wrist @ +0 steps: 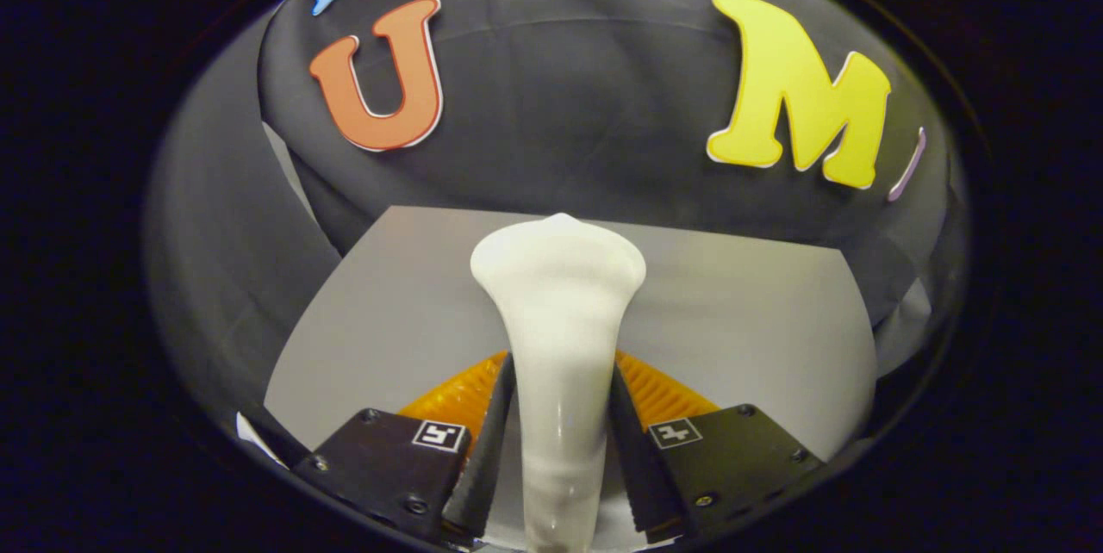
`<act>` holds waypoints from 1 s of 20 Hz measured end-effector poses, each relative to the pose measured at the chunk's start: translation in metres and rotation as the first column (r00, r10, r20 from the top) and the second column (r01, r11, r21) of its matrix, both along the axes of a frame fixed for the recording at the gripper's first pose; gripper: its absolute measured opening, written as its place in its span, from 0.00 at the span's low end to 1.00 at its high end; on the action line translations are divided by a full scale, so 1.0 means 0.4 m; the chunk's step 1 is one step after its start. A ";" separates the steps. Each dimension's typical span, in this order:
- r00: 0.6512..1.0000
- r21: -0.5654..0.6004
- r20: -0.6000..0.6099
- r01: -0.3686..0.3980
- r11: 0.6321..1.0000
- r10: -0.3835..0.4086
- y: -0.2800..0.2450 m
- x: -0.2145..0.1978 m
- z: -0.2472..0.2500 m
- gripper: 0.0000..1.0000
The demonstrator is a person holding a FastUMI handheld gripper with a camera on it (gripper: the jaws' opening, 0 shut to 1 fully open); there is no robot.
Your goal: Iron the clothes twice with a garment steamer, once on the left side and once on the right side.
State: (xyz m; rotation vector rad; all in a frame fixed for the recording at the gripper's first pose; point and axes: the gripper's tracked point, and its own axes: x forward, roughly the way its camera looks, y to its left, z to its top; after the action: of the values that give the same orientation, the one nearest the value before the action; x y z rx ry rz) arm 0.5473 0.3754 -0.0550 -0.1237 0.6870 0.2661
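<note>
A white garment steamer (pixel 558 320) stands up between my two fingers, its slim handle running forward and widening into a flared head beyond the fingertips. My gripper (pixel 560 398) is shut on the steamer's handle, both fingers pressing its sides. The steamer head hangs above a pale grey table surface (pixel 741 320). No garment is visible from here.
The grey table top (pixel 388 312) spreads ahead of the fingers to its far edge, where the black cloth booth wall (pixel 569 105) rises. The wall folds round on the left (pixel 215 234) and right sides of the table.
</note>
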 end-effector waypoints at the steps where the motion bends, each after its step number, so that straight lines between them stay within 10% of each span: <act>1: 1.000 -0.022 -0.005 -0.001 1.000 0.001 -0.003 -0.005 0.000 0.63; 11: 0.999 0.140 -0.002 -0.037 0.989 0.037 -0.036 -0.038 0.048 0.44; 20: 0.976 0.302 0.205 -0.132 0.944 0.071 -0.129 -0.293 0.215 0.43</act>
State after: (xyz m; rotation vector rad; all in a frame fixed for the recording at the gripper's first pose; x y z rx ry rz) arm 0.4301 0.3240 0.0310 0.1195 0.4396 0.4545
